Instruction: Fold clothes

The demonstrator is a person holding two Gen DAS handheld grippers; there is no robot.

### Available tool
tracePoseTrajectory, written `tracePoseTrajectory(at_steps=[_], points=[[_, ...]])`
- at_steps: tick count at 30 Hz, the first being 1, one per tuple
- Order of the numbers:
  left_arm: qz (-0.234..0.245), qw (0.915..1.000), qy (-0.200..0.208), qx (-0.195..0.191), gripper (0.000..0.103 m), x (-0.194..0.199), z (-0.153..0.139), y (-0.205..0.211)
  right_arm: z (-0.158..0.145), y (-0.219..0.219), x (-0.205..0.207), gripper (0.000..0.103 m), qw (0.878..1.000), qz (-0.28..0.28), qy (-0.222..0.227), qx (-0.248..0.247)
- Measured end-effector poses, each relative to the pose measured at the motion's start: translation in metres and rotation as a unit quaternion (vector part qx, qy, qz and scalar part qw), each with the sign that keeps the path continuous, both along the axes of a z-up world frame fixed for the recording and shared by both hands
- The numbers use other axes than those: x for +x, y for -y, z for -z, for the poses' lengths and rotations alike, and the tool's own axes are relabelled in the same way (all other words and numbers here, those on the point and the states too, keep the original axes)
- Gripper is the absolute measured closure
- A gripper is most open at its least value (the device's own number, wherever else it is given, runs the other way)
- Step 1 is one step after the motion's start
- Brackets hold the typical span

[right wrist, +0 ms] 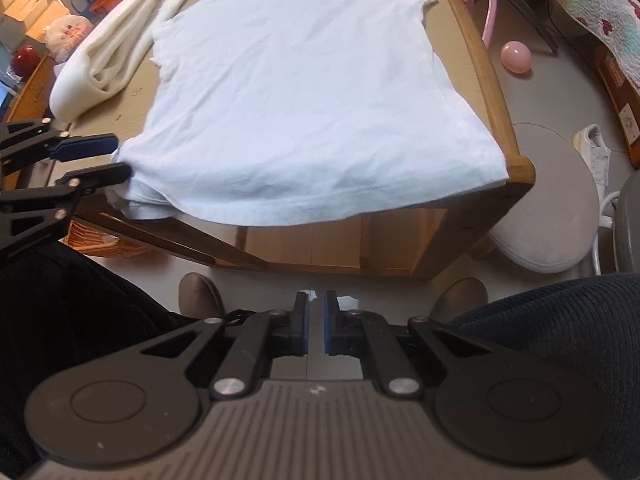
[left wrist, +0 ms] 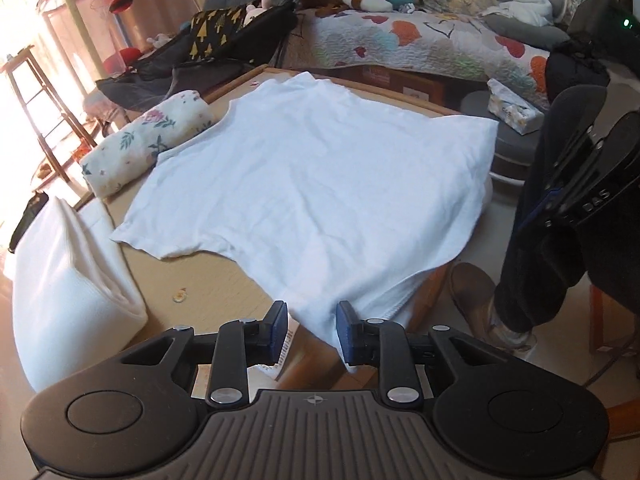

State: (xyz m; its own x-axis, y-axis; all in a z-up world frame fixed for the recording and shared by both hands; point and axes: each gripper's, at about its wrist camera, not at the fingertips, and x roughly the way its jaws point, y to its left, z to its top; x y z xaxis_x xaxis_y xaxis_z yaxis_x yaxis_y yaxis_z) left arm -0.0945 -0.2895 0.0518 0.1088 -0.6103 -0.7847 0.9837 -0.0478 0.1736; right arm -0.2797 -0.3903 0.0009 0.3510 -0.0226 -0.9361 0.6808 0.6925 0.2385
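I have a white T-shirt [left wrist: 304, 176] spread flat on the wooden table [left wrist: 216, 280], its hem hanging a little over the near edge and one corner reaching the table's right front corner. My left tool [left wrist: 312, 330] is at the shirt's near left hem corner, with the fabric running between its blue pads [left wrist: 280, 330]; the jaws stand partly apart, and from the right wrist view the corner seems to sit between the fingers, though I can't be sure the pads actually press on it. My right tool [right wrist: 316, 322] hangs over the floor in front of the table, well apart from the shirt, pointing steeply down, its pads nearly pressed together with nothing between them. On the table's left side lie a folded white cloth [left wrist: 68, 292] and, further back, a rolled floral cloth [left wrist: 148, 140] touching the shirt's sleeve. Below I see the person's dark trousers [right wrist: 560, 320] and brown slippers [right wrist: 200, 292]. A pink balloon [right wrist: 516, 58] lies on the floor right of the table.
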Motion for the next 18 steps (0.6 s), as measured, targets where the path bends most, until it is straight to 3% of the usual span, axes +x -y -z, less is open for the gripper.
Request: tracePoseTrajectory(at_steps=[18], points=[[-0.083,0.9965,-0.01,-0.006,0.076,0.041,0.011,0.044,0.004,0.0,0.003,0.096,1.0,0.007,-0.015,0.004]])
